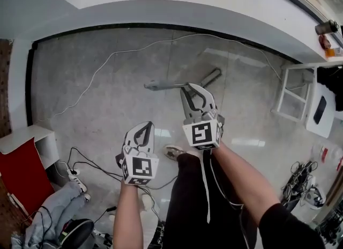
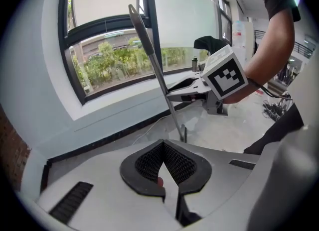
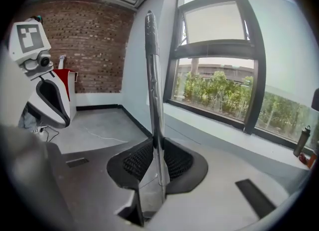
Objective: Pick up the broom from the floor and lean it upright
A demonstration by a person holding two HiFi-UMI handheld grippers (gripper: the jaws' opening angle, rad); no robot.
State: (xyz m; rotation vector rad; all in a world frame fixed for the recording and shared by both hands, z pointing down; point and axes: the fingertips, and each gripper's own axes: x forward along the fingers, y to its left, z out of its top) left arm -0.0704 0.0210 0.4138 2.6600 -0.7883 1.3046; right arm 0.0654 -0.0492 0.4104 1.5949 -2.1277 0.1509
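**Broom up off the floor, not yet parked.** By the window wall (image 1: 177,12), the person's right gripper (image 1: 188,87) is clamped on the metal handle of the broom (image 1: 161,86). The handle stands steeply with its top end in the air. Its lower end appears to rest on the grey floor (image 1: 96,97) a little short of the wall. The left gripper (image 1: 143,130) hangs nearer the person with its jaws together and nothing between them.

As it looks from here, step 1, the pick-up, is done. Step 2, leaning the broom against something, remains, since the handle touches neither wall nor window frame.

The 3 cameras each show something different:
- **Head view:** It squashes the handle into a short stub. Only this view shows the dark broom end (image 1: 211,76) on the floor and a white cable (image 1: 102,65) trailing nearby.
- **Left gripper view:** It shows the whole pole (image 2: 154,65) slanting across the window (image 2: 109,41). The other gripper pinches it low down.
- **Right gripper view:** It shows the grip itself, with both ribbed pads (image 3: 177,160) pressed on the pole. A brick wall (image 3: 94,41) stands behind.
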